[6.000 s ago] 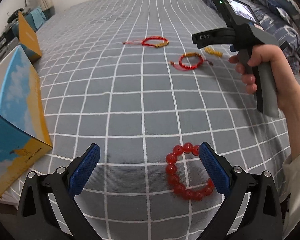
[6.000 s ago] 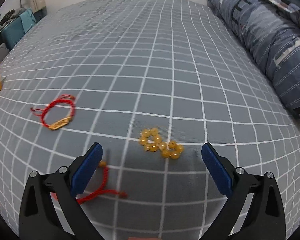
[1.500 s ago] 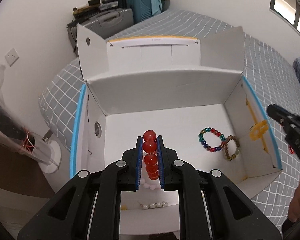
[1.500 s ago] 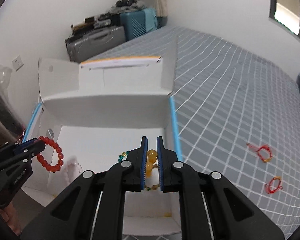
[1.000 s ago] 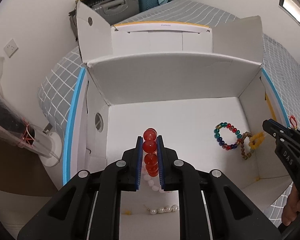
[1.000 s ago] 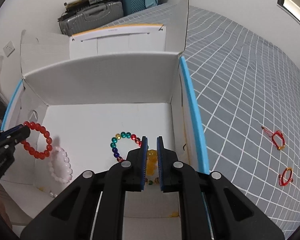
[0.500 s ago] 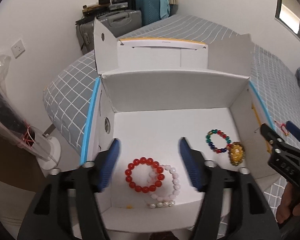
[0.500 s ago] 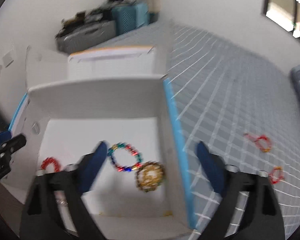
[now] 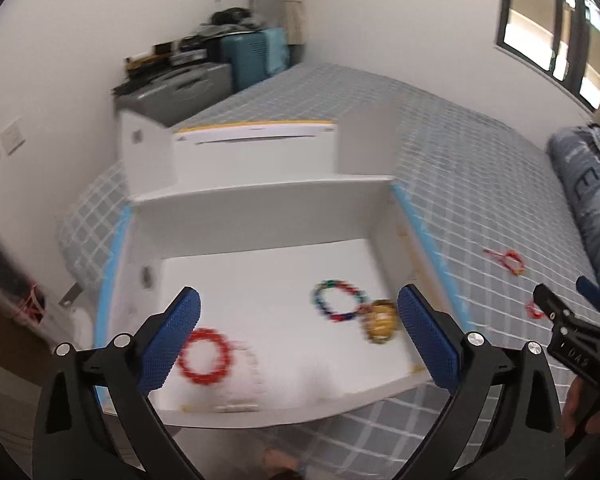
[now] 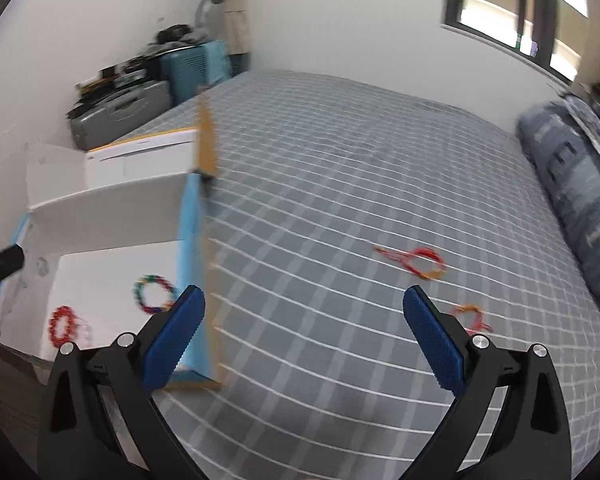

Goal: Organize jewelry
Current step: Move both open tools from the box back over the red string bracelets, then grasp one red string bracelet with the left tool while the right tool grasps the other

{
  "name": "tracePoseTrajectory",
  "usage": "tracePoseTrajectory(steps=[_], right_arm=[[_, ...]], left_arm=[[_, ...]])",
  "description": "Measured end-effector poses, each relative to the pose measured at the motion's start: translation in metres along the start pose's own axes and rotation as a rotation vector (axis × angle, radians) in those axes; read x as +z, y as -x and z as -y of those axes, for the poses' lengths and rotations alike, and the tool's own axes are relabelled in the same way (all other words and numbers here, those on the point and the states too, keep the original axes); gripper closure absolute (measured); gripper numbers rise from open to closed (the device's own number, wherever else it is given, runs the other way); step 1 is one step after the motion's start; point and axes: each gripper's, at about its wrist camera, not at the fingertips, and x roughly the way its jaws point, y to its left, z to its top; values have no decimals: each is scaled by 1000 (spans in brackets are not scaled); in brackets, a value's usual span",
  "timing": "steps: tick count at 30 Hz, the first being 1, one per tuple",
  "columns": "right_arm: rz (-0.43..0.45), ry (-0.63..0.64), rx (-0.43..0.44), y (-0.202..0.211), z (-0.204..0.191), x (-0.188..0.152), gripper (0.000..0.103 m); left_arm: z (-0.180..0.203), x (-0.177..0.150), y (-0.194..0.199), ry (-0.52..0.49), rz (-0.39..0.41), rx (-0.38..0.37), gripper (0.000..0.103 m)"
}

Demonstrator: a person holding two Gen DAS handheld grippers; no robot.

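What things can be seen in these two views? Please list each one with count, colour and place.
box: 1, white with blue edges, open, on the bed's corner
red beads: 1, red, in the box, near-left
pearl beads: 1, whitish, blurred, beside the red beads
mixed beads: 1, multicoloured, in the box, right part
amber beads: 1, yellow, touching the mixed beads
cord bracelets: 2, red, on the bed right of the box
bed: 1, grey with white grid
pillow: 1, blue patterned, far right
suitcases: 2, grey and teal, by the wall
window: 1, dark frame, upper right
left tongs: blue pads, opening, nothing between
right tongs: blue pads, open, empty
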Motion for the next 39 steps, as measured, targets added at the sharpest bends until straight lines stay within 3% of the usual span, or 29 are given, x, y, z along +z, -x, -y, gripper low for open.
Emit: tracePoseTrajectory(steps=[5, 10, 17, 22, 30, 36, 39], right_arm=[[-57, -83, -96, -9, 74, -15, 8], [-84, -180, -177, -26, 139, -41, 8], [-173, -262, -171, -86, 197, -61, 8], [-240, -281, -106, -132, 216, -59, 8], [-268, -244, -69, -170, 215, -61, 13], [-273, -240, -86, -183, 215, -67, 16], [-266, -238, -98, -181, 216, -66, 25]], left_arm=[[76, 8, -10, -85, 1, -65, 6], [172, 8, -45, -185, 4, -107, 6], [296, -1, -132, -293, -45, -178, 6], [351, -2, -191, -358, -85, -130, 6], [383, -1, -261, -330, -170, -159, 7], [380, -4, -286, -285, -216, -210, 7], [379, -6, -289, -293, -211, -205, 8]])
